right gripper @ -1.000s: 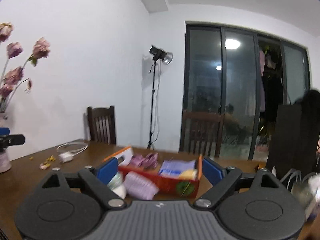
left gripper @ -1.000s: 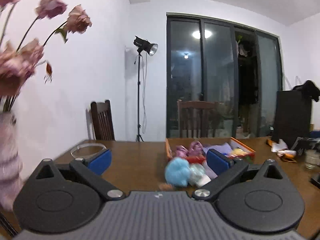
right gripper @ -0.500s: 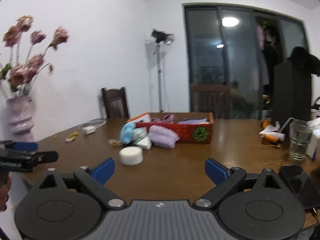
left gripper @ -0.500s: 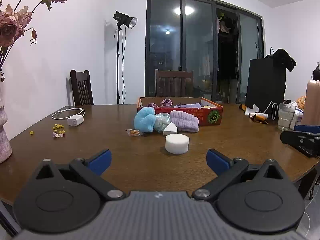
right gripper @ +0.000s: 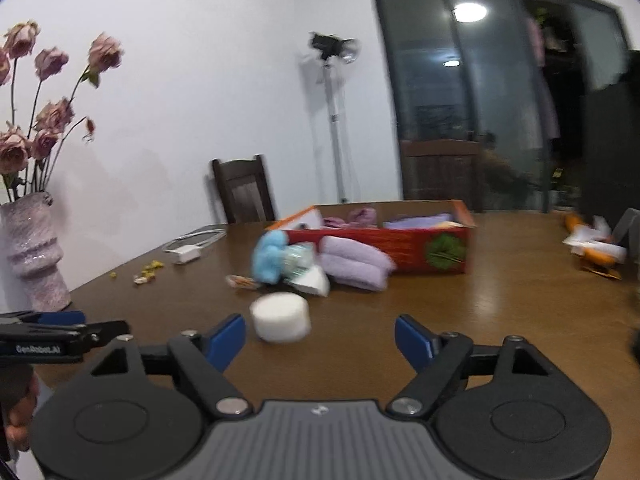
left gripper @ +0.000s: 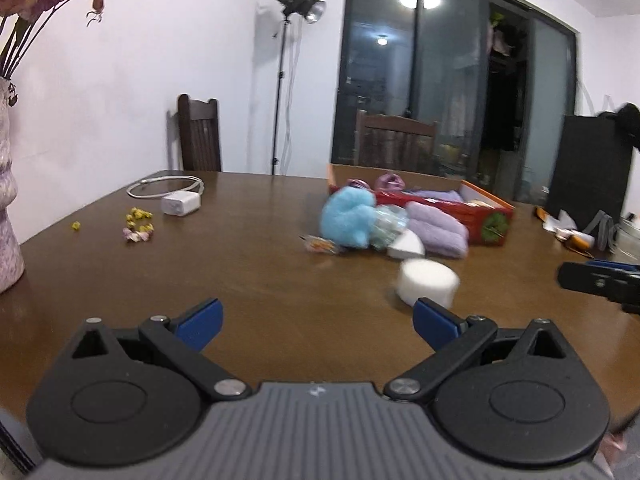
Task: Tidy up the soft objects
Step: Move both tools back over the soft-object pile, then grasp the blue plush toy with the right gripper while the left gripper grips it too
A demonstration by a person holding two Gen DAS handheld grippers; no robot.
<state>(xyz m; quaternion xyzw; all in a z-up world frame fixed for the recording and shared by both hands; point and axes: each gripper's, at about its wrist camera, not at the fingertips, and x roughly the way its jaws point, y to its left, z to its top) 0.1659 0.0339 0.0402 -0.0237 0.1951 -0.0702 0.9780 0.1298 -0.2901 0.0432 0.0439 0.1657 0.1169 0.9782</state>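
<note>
Both tools, left (left gripper: 316, 322) and right (right gripper: 320, 340), gape wide, gripping nothing, near the white sponge puck (right gripper: 281, 317).

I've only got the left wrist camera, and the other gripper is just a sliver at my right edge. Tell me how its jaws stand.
Observer: The right gripper is open wide, with nothing between its fingers.
Operator: Now give me the white sponge's place relative to it.
Observer: The white sponge lies on the table just ahead of the gripper's left finger, left of the gap's middle, so it is not lined up between the fingers.
</note>
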